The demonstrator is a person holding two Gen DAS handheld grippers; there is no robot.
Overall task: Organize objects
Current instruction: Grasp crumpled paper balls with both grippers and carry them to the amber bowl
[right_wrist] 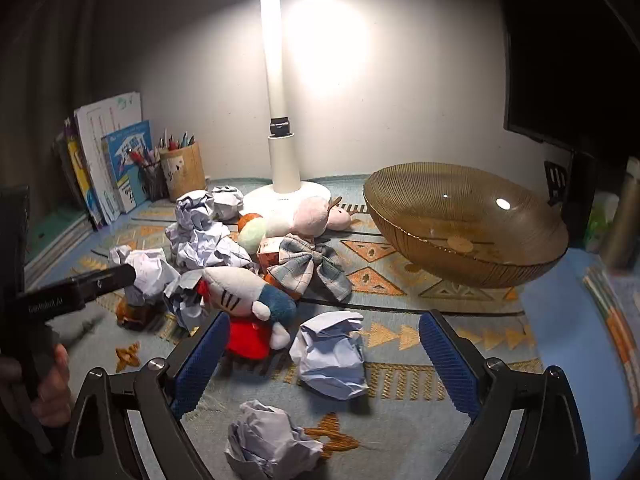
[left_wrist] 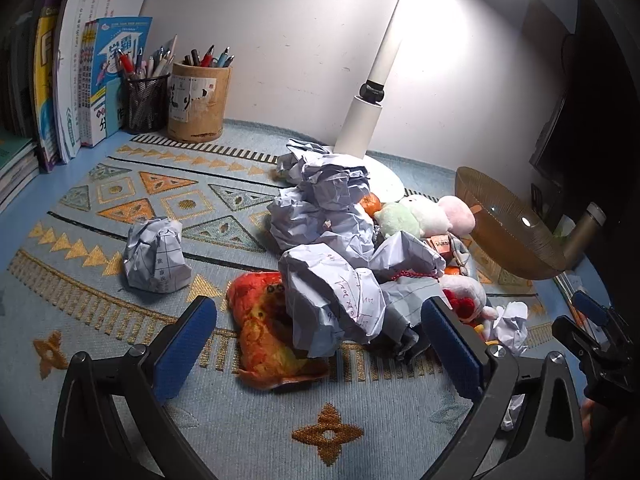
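Plain off-white wall behind the tabletop, w/ a bright hot spot from the lamp: tall cream pole, round base at the back edge, centre. Blue tabletop mostly covered by a patterned mat, pale blue w/ orange triangles & black stripes. Dark curtain in the far left corner. Dark screen up at the right edge. Light falls off fast twd both sides; corners near black.

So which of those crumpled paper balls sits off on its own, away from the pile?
The paper ball with printed grid lines, left of the pile on the patterned mat. Bare mat surrounds it; the others are heaped with toys.
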